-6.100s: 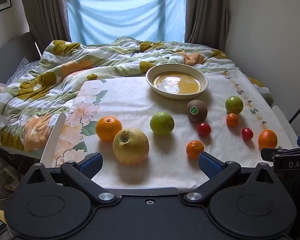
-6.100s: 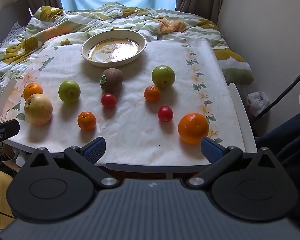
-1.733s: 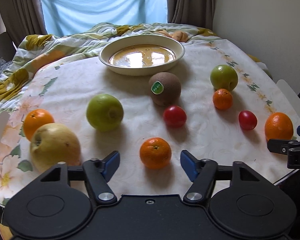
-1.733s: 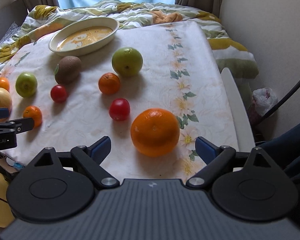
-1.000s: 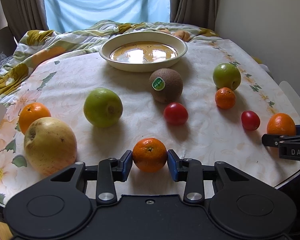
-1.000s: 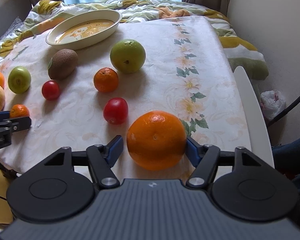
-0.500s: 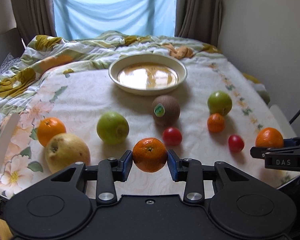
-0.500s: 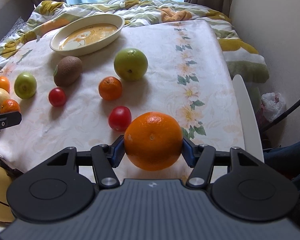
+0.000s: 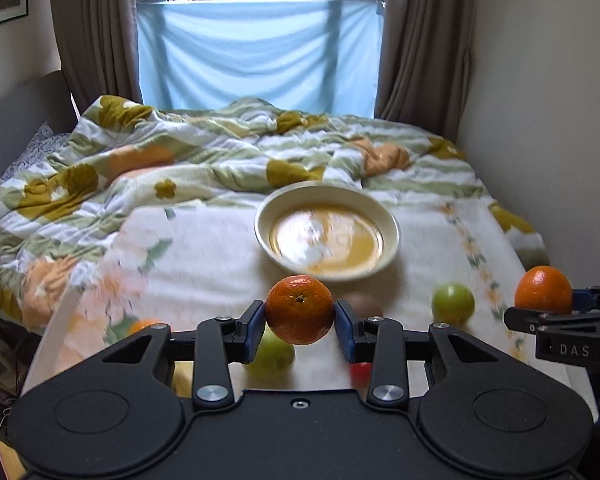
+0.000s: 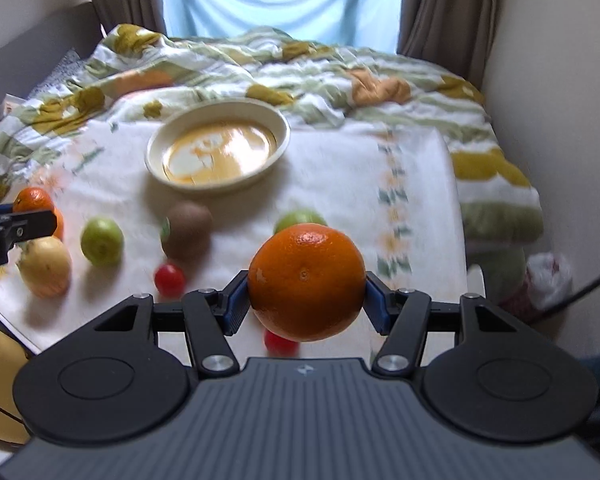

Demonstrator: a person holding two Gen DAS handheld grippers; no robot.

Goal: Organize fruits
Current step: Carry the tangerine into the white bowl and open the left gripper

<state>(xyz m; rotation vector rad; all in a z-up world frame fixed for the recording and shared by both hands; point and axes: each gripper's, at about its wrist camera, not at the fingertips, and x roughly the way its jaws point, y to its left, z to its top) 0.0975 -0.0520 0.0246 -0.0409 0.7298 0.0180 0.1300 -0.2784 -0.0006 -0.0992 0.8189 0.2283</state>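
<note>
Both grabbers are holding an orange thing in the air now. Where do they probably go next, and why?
Probably forward, over the empty bowl. The left gripper clamps a small mandarin, the right gripper a big orange, both clear of the cloth, and that bowl looks like the collecting spot.

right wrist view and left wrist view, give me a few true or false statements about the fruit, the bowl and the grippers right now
1. The right gripper is clamped on a large orange. True.
2. The left gripper is open with nothing in it. False: its pads press on a small orange.
3. The cream bowl already holds fruit. False: no fruit lies in it.
4. A brown kiwi lies on the cloth nearer the camera than the bowl. True.
5. Both held oranges are resting on the tablecloth. False: both are lifted clear of it.
</note>
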